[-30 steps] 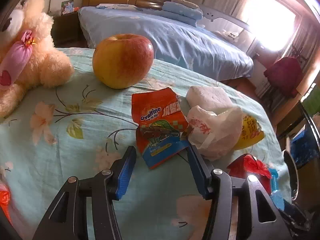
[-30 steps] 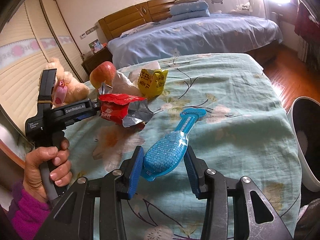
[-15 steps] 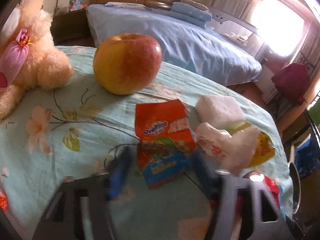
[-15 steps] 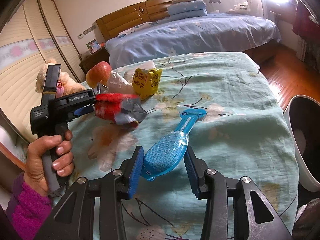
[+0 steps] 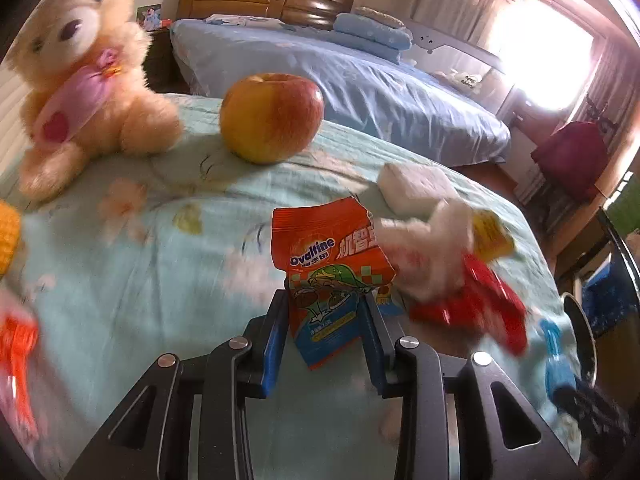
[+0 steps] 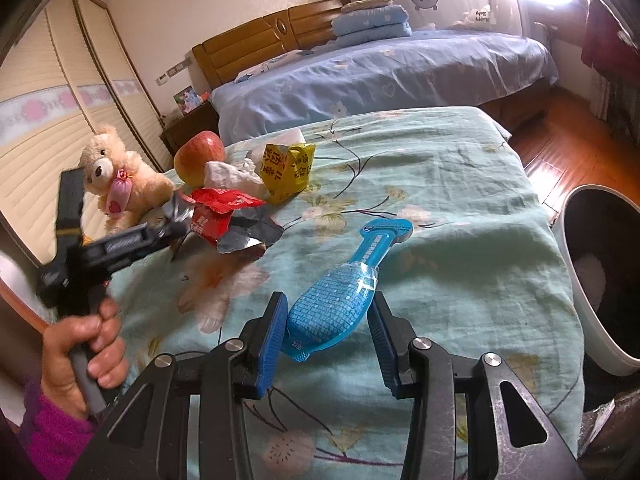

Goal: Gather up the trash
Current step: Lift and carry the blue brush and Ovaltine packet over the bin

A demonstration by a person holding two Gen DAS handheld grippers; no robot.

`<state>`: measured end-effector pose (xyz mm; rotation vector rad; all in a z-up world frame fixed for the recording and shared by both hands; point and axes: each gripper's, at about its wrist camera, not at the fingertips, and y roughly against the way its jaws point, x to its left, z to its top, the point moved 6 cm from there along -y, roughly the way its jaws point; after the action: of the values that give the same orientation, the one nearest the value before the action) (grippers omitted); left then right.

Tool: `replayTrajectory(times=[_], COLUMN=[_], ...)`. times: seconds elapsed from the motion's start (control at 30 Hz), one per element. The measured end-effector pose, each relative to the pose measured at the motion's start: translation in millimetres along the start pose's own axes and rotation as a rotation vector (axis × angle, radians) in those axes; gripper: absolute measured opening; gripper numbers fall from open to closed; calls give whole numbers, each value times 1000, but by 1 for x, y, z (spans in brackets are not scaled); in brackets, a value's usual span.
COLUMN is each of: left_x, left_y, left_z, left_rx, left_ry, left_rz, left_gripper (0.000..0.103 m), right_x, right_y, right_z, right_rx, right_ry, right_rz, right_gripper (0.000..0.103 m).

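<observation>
Our left claw [image 5: 324, 336] is clenched on the lower part of the orange Ovaltine wrapper [image 5: 332, 276], which stands up between the blue pads. Our right claw [image 6: 330, 330] stands spread around the wide end of the blue wrapper [image 6: 344, 300], left pad touching it, right pad just apart, so nothing is gripped there yet.

The risks, as we judge them: the Ovaltine wrapper is thin foil held only by its lower edge, so a quick swing may let it slide out or tear. The blue wrapper is slick and lies flat on soft cloth; closing on it may pinch the sheet too, or squeeze it out forward. Just right of the left claw sit the white crumpled bag [image 5: 424, 248], the red wrapper [image 5: 472, 300] and the yellow wrapper [image 6: 288, 170], easy to nudge aside.

Everything lies on a bed with a pale green flowered sheet [image 6: 440, 184]. An apple [image 5: 272, 116] and a teddy bear [image 5: 88, 76] rest at its far left. The white bin [image 6: 592, 280] stands at the right, off the bed. A blue bed [image 6: 400, 72] lies beyond
</observation>
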<state>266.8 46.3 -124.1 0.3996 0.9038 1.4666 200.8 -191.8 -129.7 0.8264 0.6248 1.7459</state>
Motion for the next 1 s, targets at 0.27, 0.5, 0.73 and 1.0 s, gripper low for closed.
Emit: replayTrajectory(times=[0.27,0.5,0.73,1.0], left_x=[-13,-52,-98,-137], left_y=[43,58,61,49], left_z=[-36,-62,-75,-76], left_rx=[6,43,70,97], left_ry=[-28,-99,-184,-248], left_rz=[-54,-130,-198,-244], left_gripper=[33,33,33,33], right_x=[-8,-24,-45,-73], right_y=[18,34,52,73], right_z=[-8,-16,-19,-19], right_rx=[-18,-33,-55,-84], right_ry=[-4,-21,-48,-79], right_rz=[-1,-20,-42,-78], right_gripper=[42,42,42,42])
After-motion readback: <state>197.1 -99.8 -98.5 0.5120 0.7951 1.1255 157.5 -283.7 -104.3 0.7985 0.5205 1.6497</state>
